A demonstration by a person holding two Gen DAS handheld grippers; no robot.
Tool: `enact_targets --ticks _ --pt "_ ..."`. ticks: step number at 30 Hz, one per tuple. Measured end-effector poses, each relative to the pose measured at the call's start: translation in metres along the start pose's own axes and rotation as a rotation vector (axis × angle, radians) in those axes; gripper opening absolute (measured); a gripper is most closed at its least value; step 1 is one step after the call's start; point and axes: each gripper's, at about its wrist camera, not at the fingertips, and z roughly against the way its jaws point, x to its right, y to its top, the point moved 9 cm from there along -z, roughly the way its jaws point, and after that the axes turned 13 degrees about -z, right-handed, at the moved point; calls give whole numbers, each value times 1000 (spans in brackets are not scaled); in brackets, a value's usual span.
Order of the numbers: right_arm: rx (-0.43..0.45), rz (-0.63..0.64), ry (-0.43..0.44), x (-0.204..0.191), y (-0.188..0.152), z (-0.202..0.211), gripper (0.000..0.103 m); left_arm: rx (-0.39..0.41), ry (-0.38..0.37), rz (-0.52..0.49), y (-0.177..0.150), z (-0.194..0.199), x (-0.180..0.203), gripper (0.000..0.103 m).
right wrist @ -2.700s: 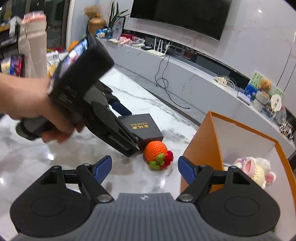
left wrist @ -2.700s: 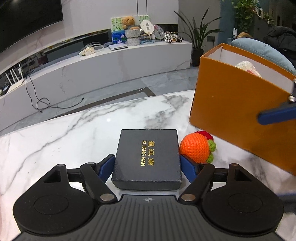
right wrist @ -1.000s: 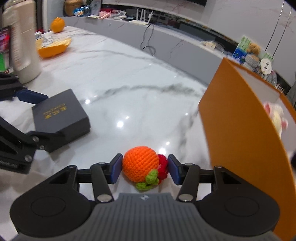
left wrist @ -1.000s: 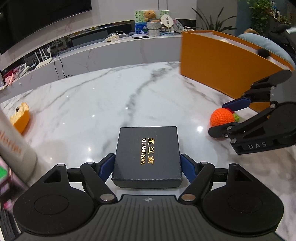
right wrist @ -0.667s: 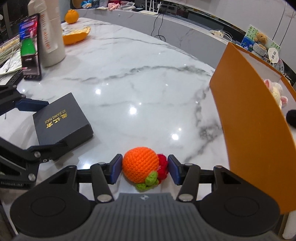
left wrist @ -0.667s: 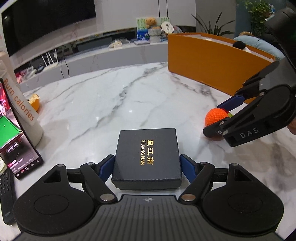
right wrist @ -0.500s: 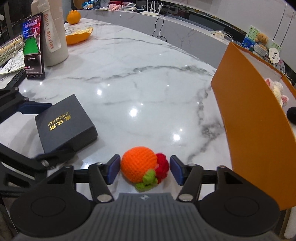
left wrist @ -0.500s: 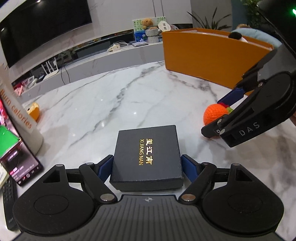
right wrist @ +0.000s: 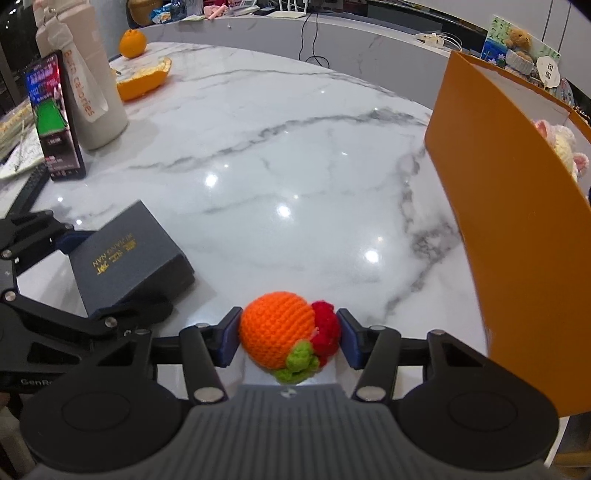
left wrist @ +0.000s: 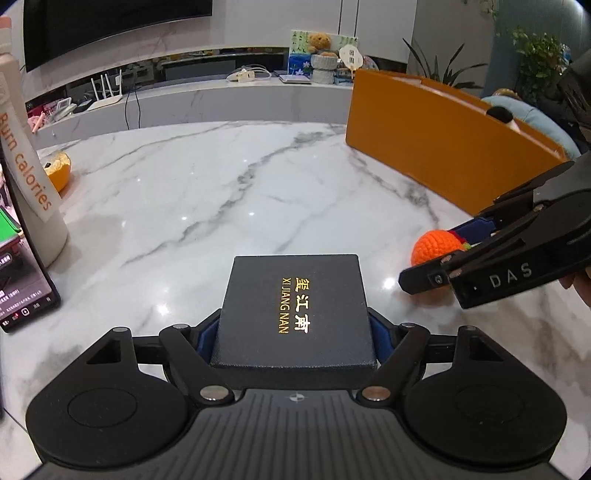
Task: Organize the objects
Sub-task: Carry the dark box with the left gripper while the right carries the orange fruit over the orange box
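Above the marble bench, the left claw gripped the dark box; the right claw clasped the crocheted orange.

Marble table; wall television, white console

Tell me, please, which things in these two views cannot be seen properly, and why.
- Orange box contents: right wrist view, its wall hides all but a pale knitted toy.
- Phone: left wrist view, cut by the frame edge; text too small.
- Black gift box sides: left gripper fingers largely hidden behind it.
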Motion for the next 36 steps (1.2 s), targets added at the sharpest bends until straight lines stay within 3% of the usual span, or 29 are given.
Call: enact_targets --ticks 16,24,36 --pt "125 -47 29 11 37 43 56 58 -1 -13 48 13 19 89" --pt "229 -104 34 35 65 76 56 126 13 -97 110 14 37 89" --pt "391 -295 20 124 112 131 56 225 13 -286 210 2 89 89"
